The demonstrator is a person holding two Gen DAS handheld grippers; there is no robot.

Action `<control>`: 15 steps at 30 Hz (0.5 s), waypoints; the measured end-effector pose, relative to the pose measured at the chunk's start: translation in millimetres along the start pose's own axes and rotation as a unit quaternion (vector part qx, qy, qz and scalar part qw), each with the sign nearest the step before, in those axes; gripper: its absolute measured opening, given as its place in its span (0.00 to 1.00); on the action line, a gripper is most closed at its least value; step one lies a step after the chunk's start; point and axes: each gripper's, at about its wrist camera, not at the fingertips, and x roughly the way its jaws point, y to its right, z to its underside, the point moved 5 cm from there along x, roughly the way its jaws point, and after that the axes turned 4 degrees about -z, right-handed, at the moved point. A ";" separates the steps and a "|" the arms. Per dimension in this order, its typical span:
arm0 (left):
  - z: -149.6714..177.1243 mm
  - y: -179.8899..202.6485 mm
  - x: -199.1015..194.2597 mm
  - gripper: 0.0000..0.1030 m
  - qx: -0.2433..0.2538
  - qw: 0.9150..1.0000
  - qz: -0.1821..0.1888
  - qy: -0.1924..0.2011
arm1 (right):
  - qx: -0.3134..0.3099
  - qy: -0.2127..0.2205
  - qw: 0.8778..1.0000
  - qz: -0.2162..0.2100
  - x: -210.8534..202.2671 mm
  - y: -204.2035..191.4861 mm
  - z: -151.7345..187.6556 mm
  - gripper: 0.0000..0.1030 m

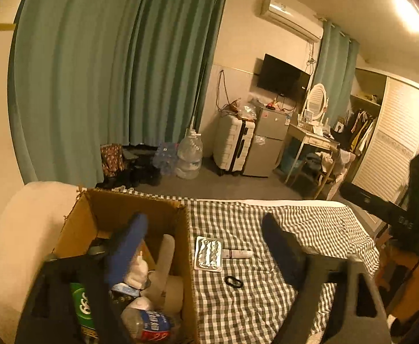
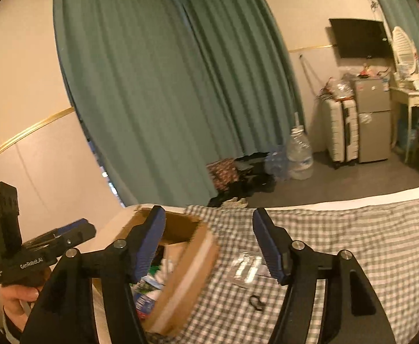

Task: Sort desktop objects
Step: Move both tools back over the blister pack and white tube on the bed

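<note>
1. Left wrist view: the left gripper (image 1: 206, 229) has its jaws spread wide with nothing between them; one blue-padded finger hangs over the open brown cardboard box (image 1: 140, 209), the other over the grey-and-white checked cloth (image 1: 310, 218).
2. That box sits at the cloth's left edge, its right wall running just beside the silver foil blister pack (image 1: 208, 253). Inside lie a clear plastic bottle with a blue-and-red label (image 1: 149, 324), a green packet (image 1: 80, 304) and white wrapped items, crowded together.
3. Still loose on the cloth: the blister pack, a small white tube (image 1: 239, 253) touching its right edge, and a black hair-tie ring (image 1: 233, 281) near them, toward the camera.
4. Right of these three, the cloth is bare out to its far edge, where a white strip of bedding shows.
5. Right wrist view: the right gripper (image 2: 209, 240) also stands open and empty, its jaws straddling the box's near corner and the blurred blister pack (image 2: 245, 268).
6. At the lower left of this view a hand (image 2: 17, 298) grips the left gripper's black handle, beside the box's outer edge.
</note>
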 end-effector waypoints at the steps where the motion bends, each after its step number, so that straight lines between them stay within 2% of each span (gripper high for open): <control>1: 1.0 5.2 1.1 0.87 0.004 1.000 0.002 0.001 | -0.002 0.001 1.000 0.005 -6.7 3.8 -0.9 0.66; 5: 6.1 21.9 8.5 0.88 0.019 1.000 0.003 -0.003 | -0.014 -0.008 0.999 0.031 -29.3 24.0 8.4 0.71; 9: 12.7 44.0 16.5 0.96 0.035 0.999 0.004 0.001 | -0.018 -0.008 0.999 0.041 -43.5 44.4 13.8 0.81; 15: 27.9 79.7 37.9 1.00 0.064 0.998 0.004 -0.001 | -0.042 -0.015 0.997 0.059 -40.4 78.3 21.7 0.89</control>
